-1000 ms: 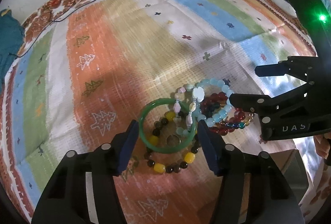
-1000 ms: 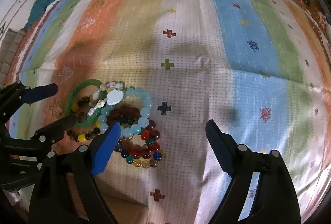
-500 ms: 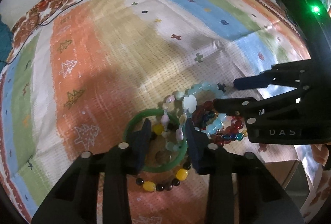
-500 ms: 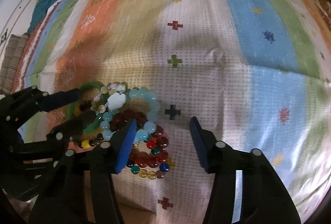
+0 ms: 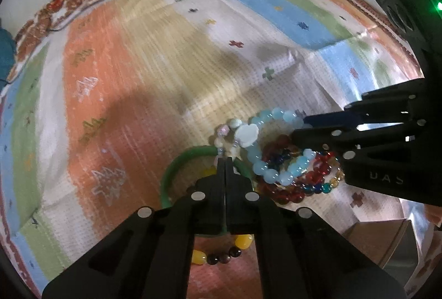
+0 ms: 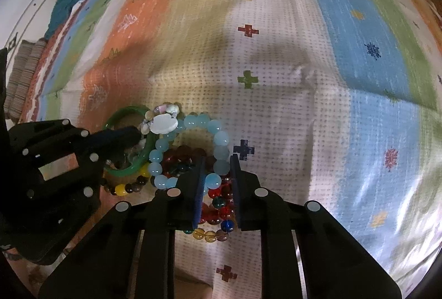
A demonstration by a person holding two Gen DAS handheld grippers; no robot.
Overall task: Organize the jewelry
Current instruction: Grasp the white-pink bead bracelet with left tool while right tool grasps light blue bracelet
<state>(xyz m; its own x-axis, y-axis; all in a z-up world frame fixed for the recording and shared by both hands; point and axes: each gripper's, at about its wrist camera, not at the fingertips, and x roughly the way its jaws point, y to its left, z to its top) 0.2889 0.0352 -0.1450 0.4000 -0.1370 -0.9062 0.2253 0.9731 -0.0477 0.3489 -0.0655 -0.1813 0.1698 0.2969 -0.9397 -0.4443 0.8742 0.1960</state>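
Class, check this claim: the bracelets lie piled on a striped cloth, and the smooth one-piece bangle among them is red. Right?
Not quite. The bracelets do lie piled on the striped cloth, but the smooth one-piece bangle is green, not red; the red pieces are beaded. Both wrist views show it, the left wrist view most plainly.

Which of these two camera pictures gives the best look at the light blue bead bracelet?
The right wrist view: the light blue bead bracelet shows as nearly a full ring, its near side between the closing right gripper. The left wrist view shows the bracelet partly hidden behind that gripper.

Both claws, wide apart before, have narrowed: left claw shut, right claw closing around the pale blue bracelet.
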